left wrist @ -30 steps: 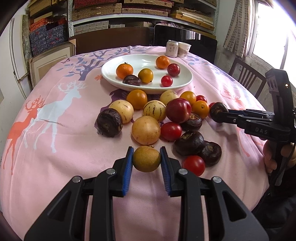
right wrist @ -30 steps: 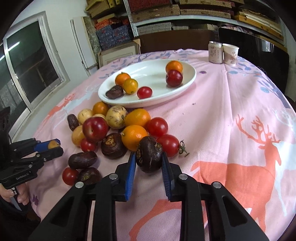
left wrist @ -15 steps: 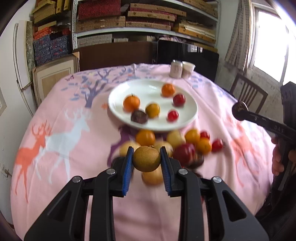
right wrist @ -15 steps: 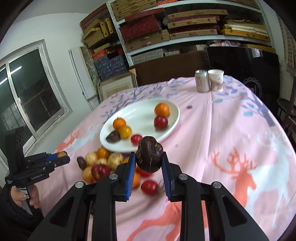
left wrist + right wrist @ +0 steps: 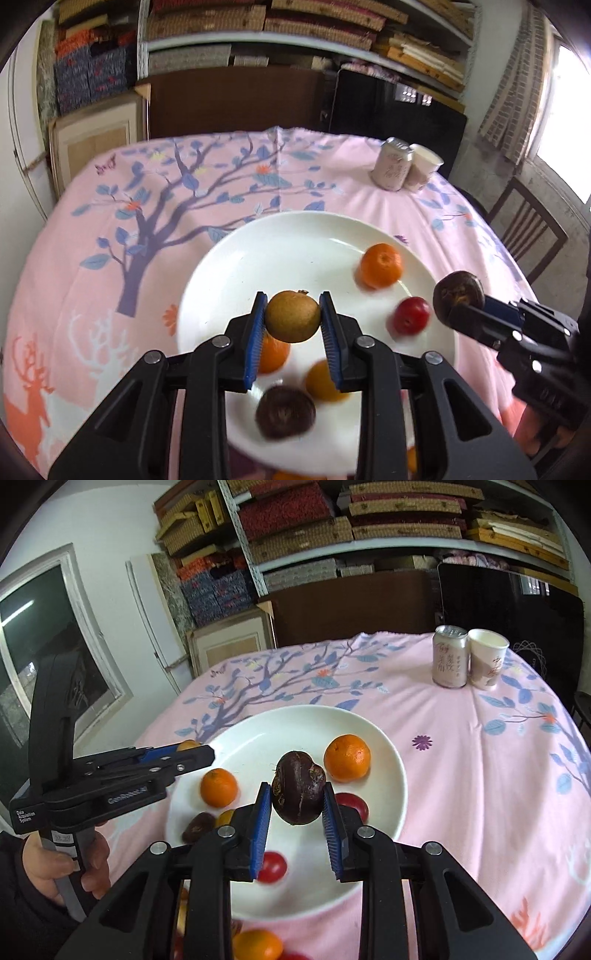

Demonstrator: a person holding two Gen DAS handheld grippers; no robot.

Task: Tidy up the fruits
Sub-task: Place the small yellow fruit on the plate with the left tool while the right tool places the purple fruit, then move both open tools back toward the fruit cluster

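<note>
Plate below – left hand-held gripper clamps brown fruit, right hand-held gripper dark fruit.

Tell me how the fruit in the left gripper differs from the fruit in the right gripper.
The fruit in the left gripper is golden-brown, the fruit in the right gripper dark purple, almost black. The left one looks smooth and nearly round; the right one is wrinkled, lumpy and taller than wide. Both are clamped between blue pads and held above the white plate, neither resting on it.
</note>
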